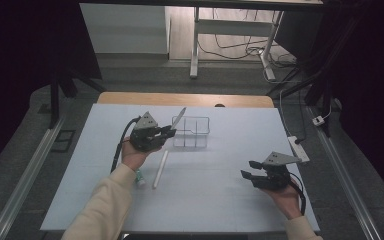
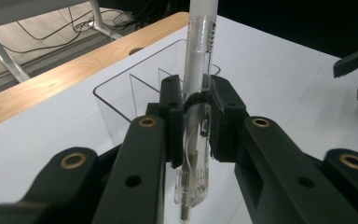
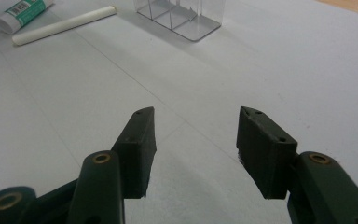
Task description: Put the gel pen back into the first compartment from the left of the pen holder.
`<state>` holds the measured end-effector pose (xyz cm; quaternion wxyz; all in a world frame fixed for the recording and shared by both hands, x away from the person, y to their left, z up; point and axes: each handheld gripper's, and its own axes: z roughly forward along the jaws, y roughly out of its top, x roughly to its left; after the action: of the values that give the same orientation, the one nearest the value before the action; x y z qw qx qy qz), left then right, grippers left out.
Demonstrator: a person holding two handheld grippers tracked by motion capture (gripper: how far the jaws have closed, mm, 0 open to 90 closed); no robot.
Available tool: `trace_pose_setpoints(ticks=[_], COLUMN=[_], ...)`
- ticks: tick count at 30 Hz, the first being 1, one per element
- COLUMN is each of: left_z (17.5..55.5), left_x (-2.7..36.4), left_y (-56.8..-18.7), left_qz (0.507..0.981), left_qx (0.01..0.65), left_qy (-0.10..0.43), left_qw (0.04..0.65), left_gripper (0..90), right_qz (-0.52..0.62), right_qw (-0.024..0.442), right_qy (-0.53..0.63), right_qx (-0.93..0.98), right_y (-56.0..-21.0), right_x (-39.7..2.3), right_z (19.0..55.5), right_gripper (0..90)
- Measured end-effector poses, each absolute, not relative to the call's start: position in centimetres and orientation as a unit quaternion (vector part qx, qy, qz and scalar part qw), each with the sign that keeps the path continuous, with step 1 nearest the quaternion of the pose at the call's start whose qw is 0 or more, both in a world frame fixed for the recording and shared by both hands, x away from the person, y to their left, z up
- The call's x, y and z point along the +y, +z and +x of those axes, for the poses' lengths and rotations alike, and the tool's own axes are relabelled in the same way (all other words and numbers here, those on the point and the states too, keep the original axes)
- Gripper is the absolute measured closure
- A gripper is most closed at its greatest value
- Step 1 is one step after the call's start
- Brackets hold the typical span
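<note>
My left gripper [image 1: 172, 131] is shut on a clear-barrelled pen [image 1: 180, 118] that slants up over the near left edge of a clear divided holder [image 1: 191, 132]. In the left gripper view the jaws [image 2: 196, 102] clamp the pen [image 2: 199, 51] about mid-barrel, and the holder [image 2: 130, 88] stands just behind. My right gripper [image 1: 247, 169] hovers low over the table at the right, open with nothing between its jaws [image 3: 196, 135].
A white stick [image 1: 160, 169] and a green-and-white glue stick [image 1: 139, 177] lie on the pale mat [image 1: 215, 200] beside the left forearm; both show far left in the right gripper view, stick [image 3: 63, 25] and glue [image 3: 23, 11], near the holder [image 3: 179, 14]. Desk legs and cables lie beyond the table.
</note>
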<state>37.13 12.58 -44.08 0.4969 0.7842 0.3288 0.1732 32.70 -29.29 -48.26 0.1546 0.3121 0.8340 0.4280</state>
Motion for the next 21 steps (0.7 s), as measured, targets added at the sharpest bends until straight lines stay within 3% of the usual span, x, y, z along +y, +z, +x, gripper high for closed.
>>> trace_pose_setpoints(ticks=[21], left_z=[40.2], left_x=[10.1], left_y=[-42.7], left_qz=[0.765], left_qx=[0.333], left_qy=[0.183], left_qw=[0.52], left_gripper=[77.5], right_qz=[0.32], right_qw=[0.148], right_qy=[0.43], right_qx=[0.831], right_y=[-48.3], right_x=[-29.6], right_z=[32.8], right_gripper=[46.3])
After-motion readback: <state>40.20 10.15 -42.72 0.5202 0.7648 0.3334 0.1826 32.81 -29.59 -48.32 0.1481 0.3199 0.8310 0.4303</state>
